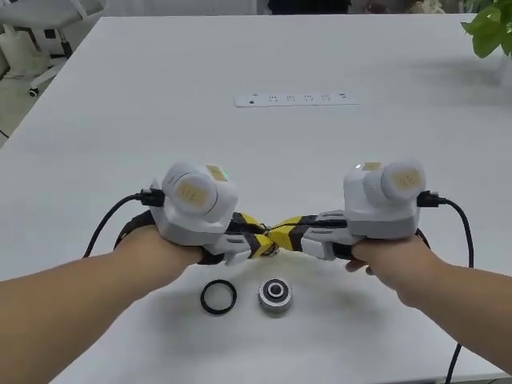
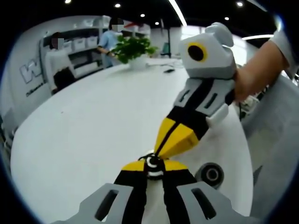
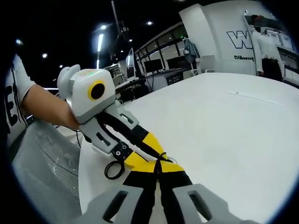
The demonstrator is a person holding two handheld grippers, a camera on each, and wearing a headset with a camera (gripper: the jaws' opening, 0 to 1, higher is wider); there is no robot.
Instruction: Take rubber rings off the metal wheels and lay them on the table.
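One rubber ring (image 1: 218, 296) lies off, beside a seemingly stripped metal wheel (image 1: 275, 294), near the worktop (image 1: 160, 120) front edge. Left gripper (image 2: 152, 167) clamps a second wheel (image 2: 152, 161); right gripper (image 3: 159, 163), jaws narrowed, meets it. That ring is likely still pending.

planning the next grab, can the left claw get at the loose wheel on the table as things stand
Probably not yet. The left claw is shut on a small wheel that the right claw also seems to pinch, so it is busy. The loose wheel lies nearby, uncovered.
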